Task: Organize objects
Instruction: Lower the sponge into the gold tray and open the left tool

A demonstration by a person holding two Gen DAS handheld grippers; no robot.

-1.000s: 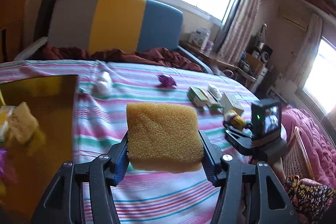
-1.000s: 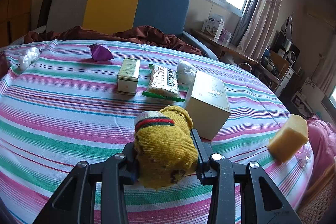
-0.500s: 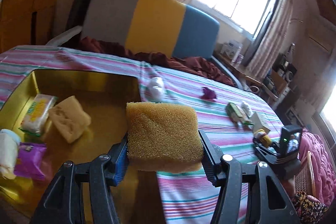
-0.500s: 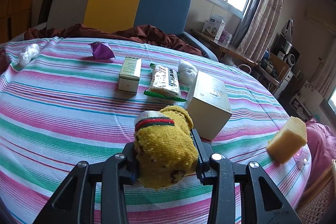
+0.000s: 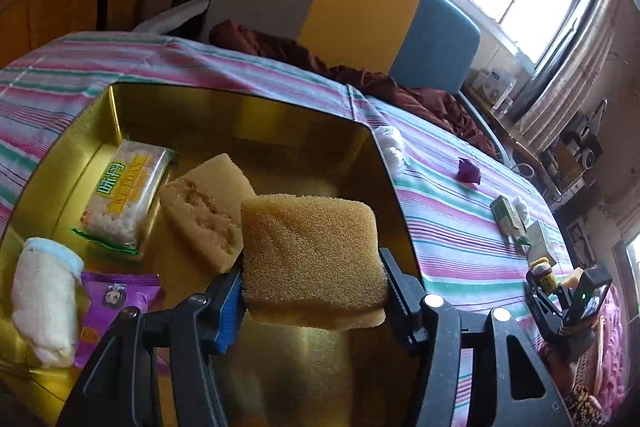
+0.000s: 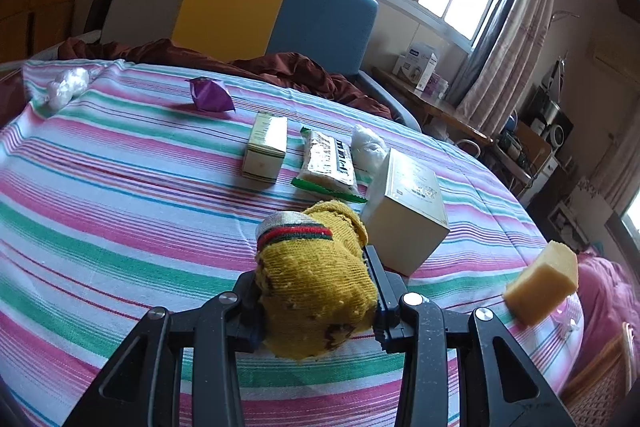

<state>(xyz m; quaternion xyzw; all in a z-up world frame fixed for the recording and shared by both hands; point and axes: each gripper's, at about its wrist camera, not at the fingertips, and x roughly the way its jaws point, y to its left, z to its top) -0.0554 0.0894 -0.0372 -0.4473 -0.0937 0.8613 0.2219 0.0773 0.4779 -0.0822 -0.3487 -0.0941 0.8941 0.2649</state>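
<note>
Sponge, yellow (image 5: pixel 310 255): pinched between both jaws of left gripper (image 5: pixel 312 287), centre of frame, over gold tin (image 5: pixel 240 107).
Left jaws: pressed on sponge's two sides, blue pad (image 5: pixel 229 309) against its left edge.
Tin contents: second sponge (image 5: pixel 206 209), snack pack (image 5: pixel 122 197), purple packet (image 5: pixel 110 303), white sock (image 5: pixel 44 303), all at left.
Sock, yellow knit (image 6: pixel 316 279): clamped in right gripper (image 6: pixel 316 297), lower centre, above striped cloth (image 6: pixel 120 187).
Right jaws: closed on sock's sides.
Cream box (image 6: pixel 408 209): just right of sock.
</note>
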